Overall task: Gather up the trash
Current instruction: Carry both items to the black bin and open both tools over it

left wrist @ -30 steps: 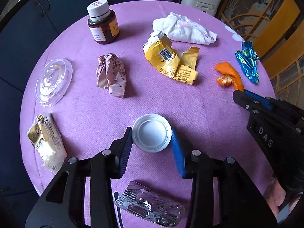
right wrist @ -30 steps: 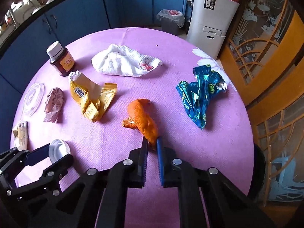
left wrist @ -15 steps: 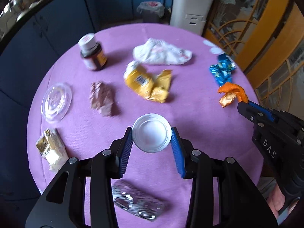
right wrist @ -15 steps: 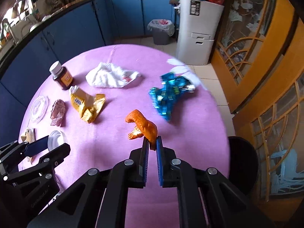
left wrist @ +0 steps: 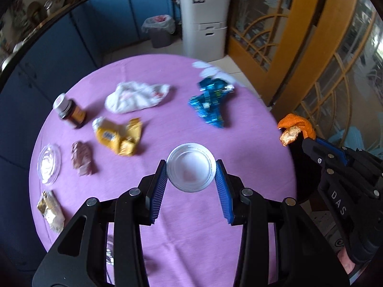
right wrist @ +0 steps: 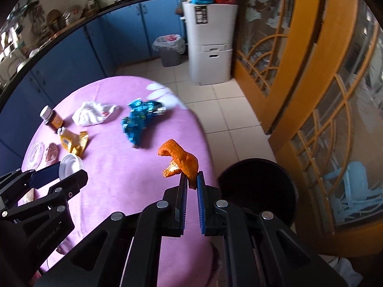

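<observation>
Orange peel (right wrist: 182, 161) pinched in my right gripper (right wrist: 190, 192) hangs just left of the black bin (right wrist: 257, 189); my left gripper (left wrist: 191, 174) clasps a white lid (left wrist: 191, 171).

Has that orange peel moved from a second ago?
Yes. The orange peel, pinched in the right claw, has left the purple table and travelled right toward the black bin.

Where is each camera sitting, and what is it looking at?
Left wrist: on the left gripper, looking along its fingers over the purple table; a white lid sits between the fingers, and the right gripper shows at the right.
Right wrist: on the right gripper, facing the table edge and a black bin; it pinches an orange peel.
Shared: table, lid, peel, blue wrapper.
</observation>
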A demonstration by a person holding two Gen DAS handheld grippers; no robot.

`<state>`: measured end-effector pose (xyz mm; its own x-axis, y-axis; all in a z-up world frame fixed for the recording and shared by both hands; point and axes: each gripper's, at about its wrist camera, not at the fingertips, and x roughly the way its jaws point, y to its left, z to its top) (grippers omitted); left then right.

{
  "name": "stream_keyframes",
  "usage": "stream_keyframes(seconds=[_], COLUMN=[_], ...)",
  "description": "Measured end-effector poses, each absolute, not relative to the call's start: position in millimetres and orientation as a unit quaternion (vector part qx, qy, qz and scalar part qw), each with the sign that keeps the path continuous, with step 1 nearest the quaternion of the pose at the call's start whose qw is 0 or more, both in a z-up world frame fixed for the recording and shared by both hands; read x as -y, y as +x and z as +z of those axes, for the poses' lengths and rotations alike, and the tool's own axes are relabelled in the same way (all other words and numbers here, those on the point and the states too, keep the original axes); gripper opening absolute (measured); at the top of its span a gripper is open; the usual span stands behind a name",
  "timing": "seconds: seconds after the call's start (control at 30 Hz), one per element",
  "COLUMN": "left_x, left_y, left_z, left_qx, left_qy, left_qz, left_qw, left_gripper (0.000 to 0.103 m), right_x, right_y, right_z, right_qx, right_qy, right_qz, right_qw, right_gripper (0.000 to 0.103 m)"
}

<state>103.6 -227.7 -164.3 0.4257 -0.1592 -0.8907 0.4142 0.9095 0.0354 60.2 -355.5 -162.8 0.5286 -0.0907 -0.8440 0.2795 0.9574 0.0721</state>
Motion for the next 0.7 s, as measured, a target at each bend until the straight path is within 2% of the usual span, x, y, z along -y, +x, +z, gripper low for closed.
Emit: stream_keyframes(seconds=[0.7], left_x=[348.4], left_y=[82.0], left_z=[-161.2], left_qx=[-0.476], left_qy=[0.199], left_qz=[-0.231], left_qw=[0.825], left_gripper=[0.041], right_x=[450.8], right_y=[15.8], right_z=[-173.9], right_qx=[-0.464], right_qy=[0.163], right_qz=[-0.176], right_qw=[0.853], right_gripper=[0.009])
